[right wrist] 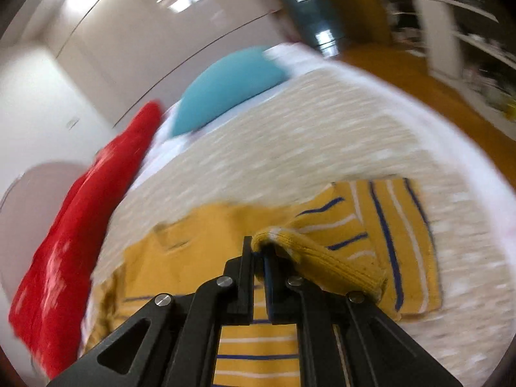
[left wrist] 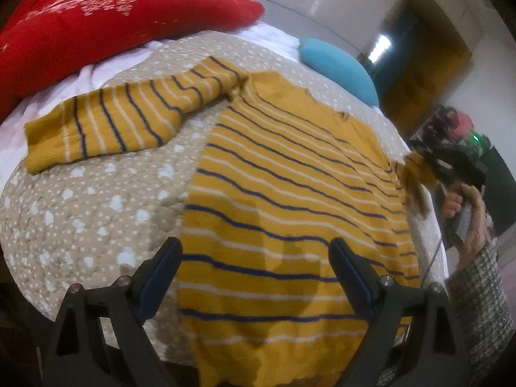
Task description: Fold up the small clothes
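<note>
A mustard-yellow striped sweater [left wrist: 283,193] lies flat on the bed, one sleeve [left wrist: 129,119] stretched out to the left. My left gripper [left wrist: 254,251] hovers open over the sweater's lower hem, nothing between its fingers. At the right edge of the left wrist view a person's hand carries my right gripper [left wrist: 429,164], shut on the cuff of the other sleeve. In the blurred right wrist view the right gripper [right wrist: 259,248] pinches that ribbed cuff [right wrist: 322,267], lifted above the sweater's body [right wrist: 200,258], and the sleeve trails off to the right.
A beige dotted quilt [left wrist: 96,200] covers the bed. A red pillow [left wrist: 113,22] and a teal pillow [left wrist: 338,67] lie at its head. Wooden floor [right wrist: 419,80] and shelves lie beyond the bed's far side. A checked sleeve [left wrist: 480,306] shows at the right.
</note>
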The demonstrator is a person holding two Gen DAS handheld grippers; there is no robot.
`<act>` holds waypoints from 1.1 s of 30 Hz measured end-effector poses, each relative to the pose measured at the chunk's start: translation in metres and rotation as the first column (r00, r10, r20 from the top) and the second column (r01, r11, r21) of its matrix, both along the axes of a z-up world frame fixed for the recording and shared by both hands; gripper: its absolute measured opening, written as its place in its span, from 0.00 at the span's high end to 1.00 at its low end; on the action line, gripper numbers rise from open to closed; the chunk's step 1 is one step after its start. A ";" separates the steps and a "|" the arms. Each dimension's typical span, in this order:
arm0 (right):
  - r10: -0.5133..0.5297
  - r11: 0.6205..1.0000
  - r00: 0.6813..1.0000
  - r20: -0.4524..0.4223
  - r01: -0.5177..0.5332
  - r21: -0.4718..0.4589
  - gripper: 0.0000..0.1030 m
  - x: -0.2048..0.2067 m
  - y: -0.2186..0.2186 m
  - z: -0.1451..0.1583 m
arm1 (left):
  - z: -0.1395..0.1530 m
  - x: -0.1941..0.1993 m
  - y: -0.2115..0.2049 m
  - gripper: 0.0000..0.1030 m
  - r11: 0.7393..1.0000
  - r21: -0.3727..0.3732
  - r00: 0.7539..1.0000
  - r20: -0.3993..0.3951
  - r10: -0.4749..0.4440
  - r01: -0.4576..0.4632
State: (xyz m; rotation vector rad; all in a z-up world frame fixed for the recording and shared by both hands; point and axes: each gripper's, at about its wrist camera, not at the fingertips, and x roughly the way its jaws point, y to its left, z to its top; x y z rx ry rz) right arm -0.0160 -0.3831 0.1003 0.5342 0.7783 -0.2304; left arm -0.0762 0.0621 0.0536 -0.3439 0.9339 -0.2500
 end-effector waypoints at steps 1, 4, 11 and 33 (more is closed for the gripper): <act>0.040 0.999 0.999 -0.004 -0.040 0.011 0.94 0.013 0.019 -0.005 | 0.000 0.000 0.004 0.12 1.000 -0.002 1.000 0.004 0.005 -0.005; 0.128 0.992 0.991 -0.028 -0.128 0.003 0.94 0.046 0.067 -0.019 | 0.001 -0.003 0.016 0.12 1.000 -0.006 1.000 0.019 0.022 -0.022; 0.238 0.971 0.967 -0.093 -0.240 -0.015 0.94 0.092 0.141 -0.050 | -0.011 -0.005 0.038 0.12 0.998 -0.033 0.999 0.009 0.053 -0.053; 0.576 0.633 0.733 -0.363 -0.680 -0.370 0.38 0.118 0.318 -0.104 | -0.027 -0.006 0.055 0.12 0.993 -0.082 0.996 -0.028 0.080 -0.082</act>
